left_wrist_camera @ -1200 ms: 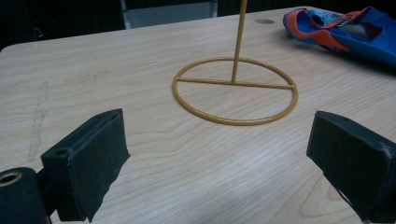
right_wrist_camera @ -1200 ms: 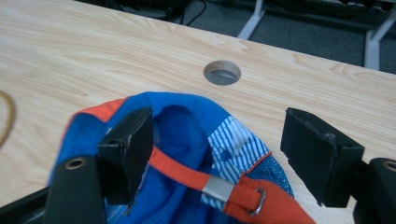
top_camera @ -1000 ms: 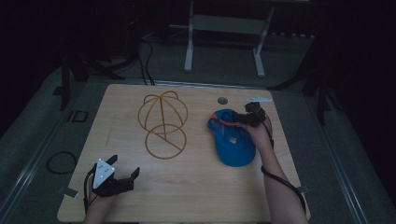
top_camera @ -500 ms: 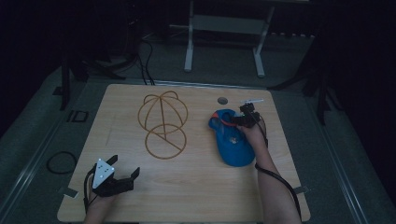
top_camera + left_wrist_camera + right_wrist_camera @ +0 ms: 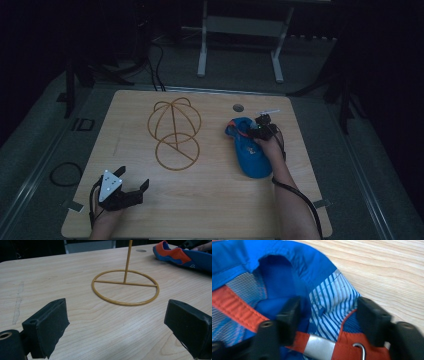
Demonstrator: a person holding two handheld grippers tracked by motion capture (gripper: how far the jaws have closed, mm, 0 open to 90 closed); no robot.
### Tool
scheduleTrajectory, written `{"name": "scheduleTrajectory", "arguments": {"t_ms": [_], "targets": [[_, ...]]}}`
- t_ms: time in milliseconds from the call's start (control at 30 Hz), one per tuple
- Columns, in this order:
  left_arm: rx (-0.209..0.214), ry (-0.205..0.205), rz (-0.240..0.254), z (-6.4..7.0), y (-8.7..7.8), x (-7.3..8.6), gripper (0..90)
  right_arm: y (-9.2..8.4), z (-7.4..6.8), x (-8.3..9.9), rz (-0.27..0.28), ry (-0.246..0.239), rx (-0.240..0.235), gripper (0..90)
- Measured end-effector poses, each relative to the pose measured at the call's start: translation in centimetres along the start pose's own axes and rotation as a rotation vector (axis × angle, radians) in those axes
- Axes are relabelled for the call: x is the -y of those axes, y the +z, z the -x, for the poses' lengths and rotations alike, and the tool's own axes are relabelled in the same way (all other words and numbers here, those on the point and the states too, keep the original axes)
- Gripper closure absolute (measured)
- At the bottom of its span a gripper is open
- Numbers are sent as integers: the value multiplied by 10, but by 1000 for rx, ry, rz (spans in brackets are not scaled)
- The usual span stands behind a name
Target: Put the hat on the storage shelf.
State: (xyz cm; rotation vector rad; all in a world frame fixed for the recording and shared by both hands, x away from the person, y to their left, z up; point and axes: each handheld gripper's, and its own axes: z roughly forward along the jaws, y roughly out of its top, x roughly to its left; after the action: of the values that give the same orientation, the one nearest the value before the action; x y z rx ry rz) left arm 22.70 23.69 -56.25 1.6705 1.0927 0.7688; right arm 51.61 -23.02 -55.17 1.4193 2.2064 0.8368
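A blue cap with orange trim lies on the right half of the wooden table, its back end farthest from me. My right gripper is down on that back end. Its jaws have just been closing and straddle the cap's striped lining and orange band. My right gripper still stands open around this fabric, which is not visibly pinched. A yellow wire hat stand stands at the table's middle left. My left gripper rests open near the front left, empty, facing the stand's ring base and the cap.
A small round hole sits in the tabletop beyond the cap. Metal frame legs stand on the floor behind the table. A cable loop lies on the floor at the left. Bare wood spans the front middle.
My right gripper has come down onto the cap's back end and its jaws have narrowed around the fabric. The left gripper, the stand and the cap's place are unchanged.
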Motion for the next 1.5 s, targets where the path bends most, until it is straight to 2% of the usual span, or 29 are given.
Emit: {"name": "scheduleTrajectory", "arguments": {"t_ms": [167,233,300,400,567,733,933,967,1167,1367,1500], "targets": [[2,7,-12,1,0,0,55,-2,-6,-1,-14,-51,-47,685],[3,8,-12,1,0,-1,55,-3,-8,-2,-28,-57,-43,785],[1,2,-8,1,-1,-1,54,-4,-12,-2,-34,-72,-29,821],[0,-3,-10,0,-2,-1,54,-9,-14,-2,-21,-63,-20,830],[3,-12,-5,-2,-2,-2,55,-28,-13,-5,54,-33,-42,834],[3,-13,-10,0,-1,-2,55,-52,-13,-4,133,-23,-72,836],[0,-12,-6,0,-3,-3,55,-77,-15,-5,184,-29,-56,838],[-4,-12,-7,0,-3,-3,55,-77,-15,-5,184,-29,-56,838],[8,-24,-4,1,-3,-7,54,-109,-19,-4,250,-12,-36,838],[50,-14,-13,9,-3,-16,55,-146,-24,-1,334,-31,-41,838],[125,-43,-30,15,-2,-28,55,-168,-29,0,372,-47,-52,838]]}}
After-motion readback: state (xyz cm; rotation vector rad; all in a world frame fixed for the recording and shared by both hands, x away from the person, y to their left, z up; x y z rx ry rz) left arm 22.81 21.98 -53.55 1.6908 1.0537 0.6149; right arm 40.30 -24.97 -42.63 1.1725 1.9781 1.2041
